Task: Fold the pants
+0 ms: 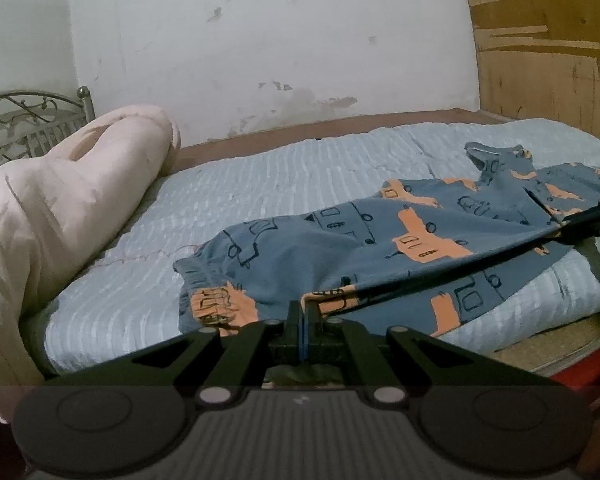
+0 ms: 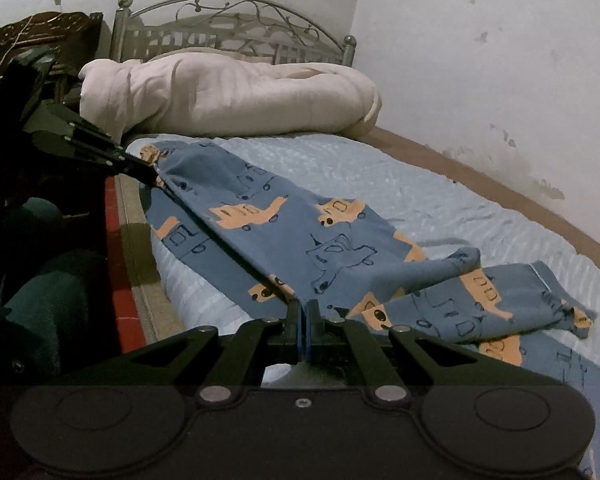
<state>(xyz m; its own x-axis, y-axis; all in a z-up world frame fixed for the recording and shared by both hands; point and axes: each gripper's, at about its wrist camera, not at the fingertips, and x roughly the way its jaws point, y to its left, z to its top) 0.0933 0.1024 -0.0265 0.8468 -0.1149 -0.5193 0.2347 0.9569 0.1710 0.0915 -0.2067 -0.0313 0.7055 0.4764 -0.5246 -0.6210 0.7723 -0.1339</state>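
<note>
Pants [image 1: 340, 248]: blue with orange vehicle print, lying on the bed [image 1: 260, 176], near its front edge; one folded edge is pulled taut between the two grippers.
Left gripper [image 1: 303, 312]: jaws clenched on the fabric edge near the elastic waistband [image 1: 192, 276].
Right gripper [image 2: 303, 312]: jaws clenched on the same taut edge, toward the leg end.
Leg cuffs [image 2: 572, 312]: rumpled on the sheet, probably overlapping; view poor.
Comforter [image 2: 228, 96]: pale, bundled by the metal headboard [image 2: 236, 20].

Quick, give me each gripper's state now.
Left gripper: closed on the pants.
Right gripper: closed on the pants too.
</note>
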